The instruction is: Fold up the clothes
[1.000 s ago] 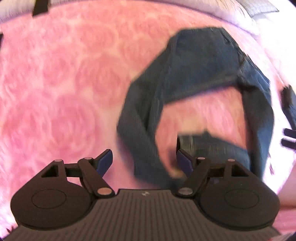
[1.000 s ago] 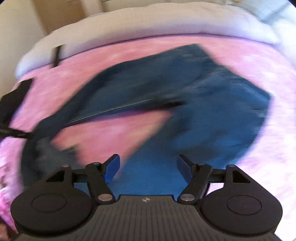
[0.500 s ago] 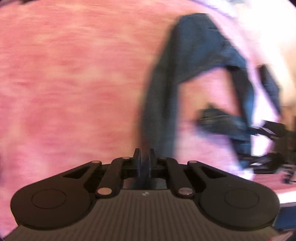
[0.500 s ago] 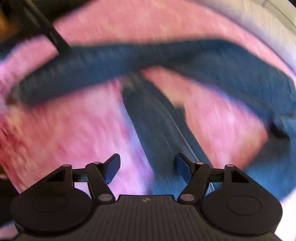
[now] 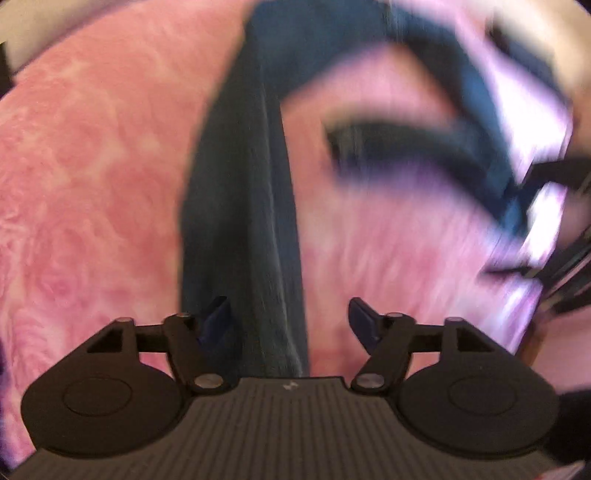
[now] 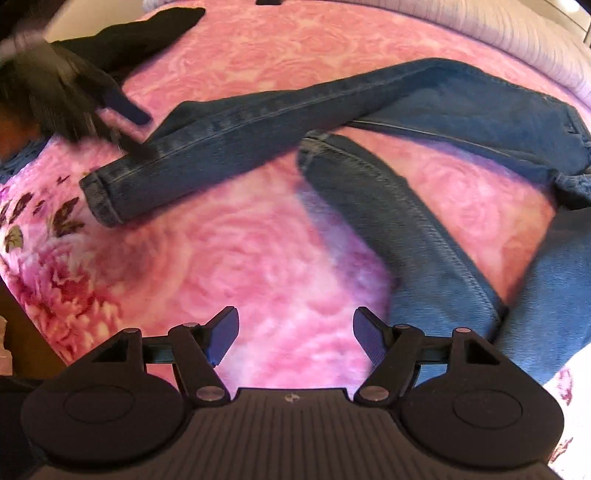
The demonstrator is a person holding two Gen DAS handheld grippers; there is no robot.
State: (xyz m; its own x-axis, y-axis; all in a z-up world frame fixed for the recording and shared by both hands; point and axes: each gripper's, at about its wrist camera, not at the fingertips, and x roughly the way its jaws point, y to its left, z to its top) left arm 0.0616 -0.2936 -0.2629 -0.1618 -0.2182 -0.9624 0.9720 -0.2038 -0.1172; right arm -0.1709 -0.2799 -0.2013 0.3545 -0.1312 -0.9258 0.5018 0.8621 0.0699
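A pair of blue jeans (image 6: 443, 110) lies on a pink rose-patterned blanket (image 6: 258, 258). One leg (image 6: 221, 147) stretches to the left, the other (image 6: 399, 229) runs down toward the right. My right gripper (image 6: 293, 334) is open and empty above bare blanket, left of the nearer leg. In the left wrist view, a jeans leg (image 5: 243, 206) runs between the fingers of my open left gripper (image 5: 290, 319). The left gripper also shows blurred in the right wrist view (image 6: 122, 129), by the far leg's hem.
A white quilted cover (image 6: 498, 33) borders the blanket at the back. The blanket's darker flower print (image 6: 55, 258) marks its left edge, with a drop beyond it. A dark object (image 5: 554, 177) is blurred at the right of the left wrist view.
My left gripper was shut on the jeans leg half a second ago and is now open, with the leg lying flat. My right gripper stayed open and shifted left, off the denim.
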